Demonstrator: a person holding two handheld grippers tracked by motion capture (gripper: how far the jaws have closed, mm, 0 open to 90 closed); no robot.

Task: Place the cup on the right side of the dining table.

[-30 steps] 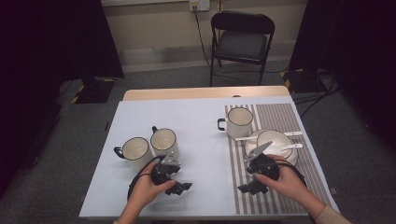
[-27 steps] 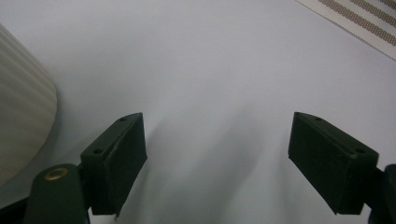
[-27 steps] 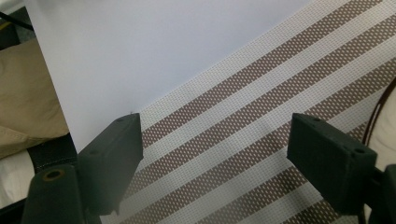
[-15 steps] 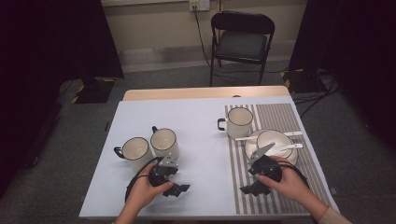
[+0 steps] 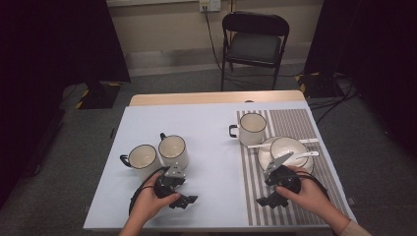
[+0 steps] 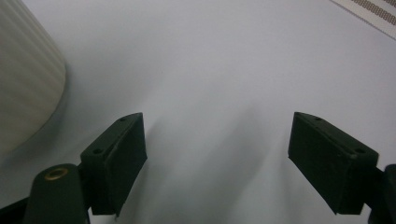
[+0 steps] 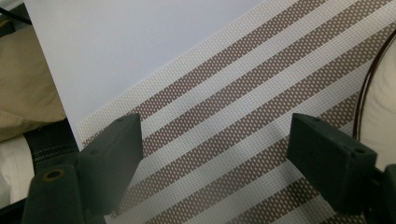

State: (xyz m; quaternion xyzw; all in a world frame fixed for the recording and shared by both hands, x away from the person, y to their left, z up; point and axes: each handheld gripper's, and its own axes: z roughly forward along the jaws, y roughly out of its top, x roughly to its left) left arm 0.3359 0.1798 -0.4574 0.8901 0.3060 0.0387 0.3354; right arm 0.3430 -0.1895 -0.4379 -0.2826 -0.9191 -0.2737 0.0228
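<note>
With both jaws held wide and empty, the ribbed mug [image 6: 25,74] at the left edge of the left gripper view could be knocked by the left gripper [image 6: 217,158], and the plate [image 7: 380,93] at the right edge of the right gripper view clipped by the right gripper [image 7: 215,161].

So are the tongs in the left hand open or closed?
Open. In the left gripper view the left tongs show both jaws wide apart, with only bare table between them.

Pale blue-white surface [image 5: 211,132], brown-and-cream striped woven placemat [image 5: 295,123], cream ribbed ceramic mugs with dark rims [image 5: 173,150], black tools [image 5: 178,199] both sides.
</note>
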